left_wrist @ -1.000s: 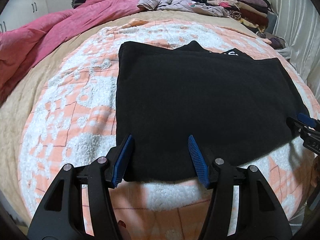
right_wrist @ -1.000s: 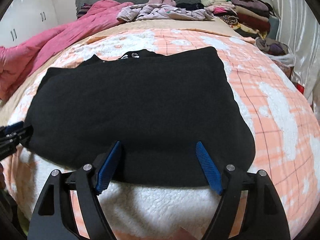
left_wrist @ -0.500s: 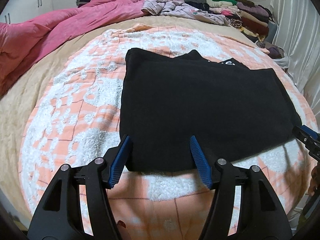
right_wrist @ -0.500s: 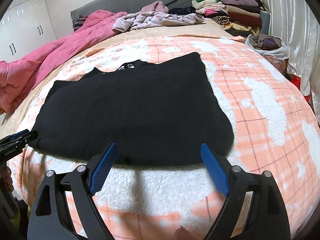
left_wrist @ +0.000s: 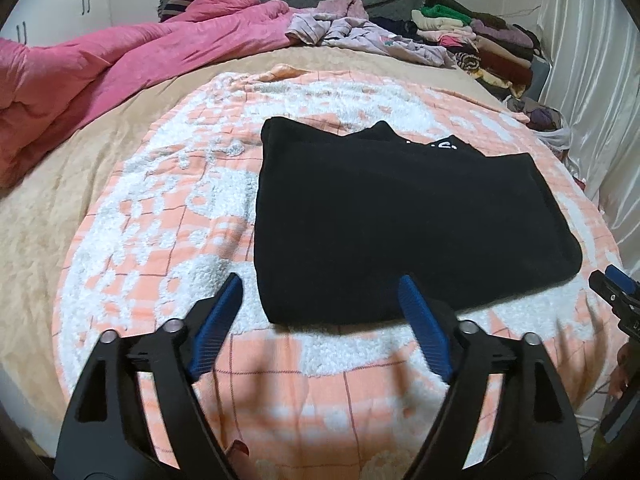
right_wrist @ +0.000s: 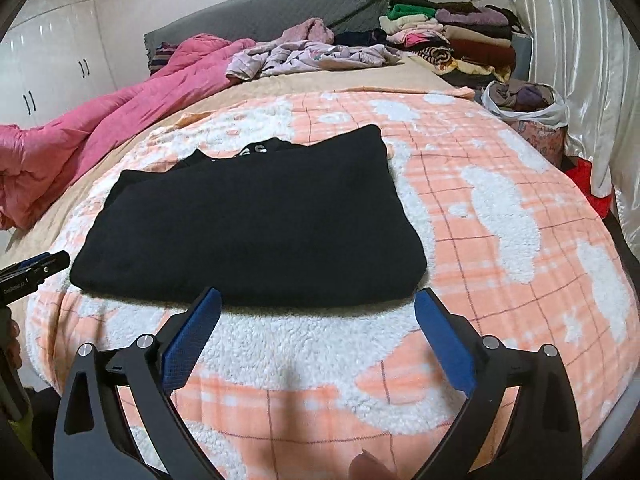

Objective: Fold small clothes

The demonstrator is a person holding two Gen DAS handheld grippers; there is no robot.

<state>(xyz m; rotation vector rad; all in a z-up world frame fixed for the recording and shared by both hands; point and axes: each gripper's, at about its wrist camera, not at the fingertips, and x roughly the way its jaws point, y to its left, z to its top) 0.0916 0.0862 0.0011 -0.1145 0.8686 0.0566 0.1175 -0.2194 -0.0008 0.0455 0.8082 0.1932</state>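
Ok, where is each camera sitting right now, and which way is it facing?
Left wrist: on the left claw, looking down along the bed at the black garment's left end; its own opening jaws show, empty, with the right claw at the right edge.
Right wrist: on the right claw, facing the garment's right end; opening jaws, empty, left claw at the left edge.
Shared: garment, checked blanket, pink quilt.
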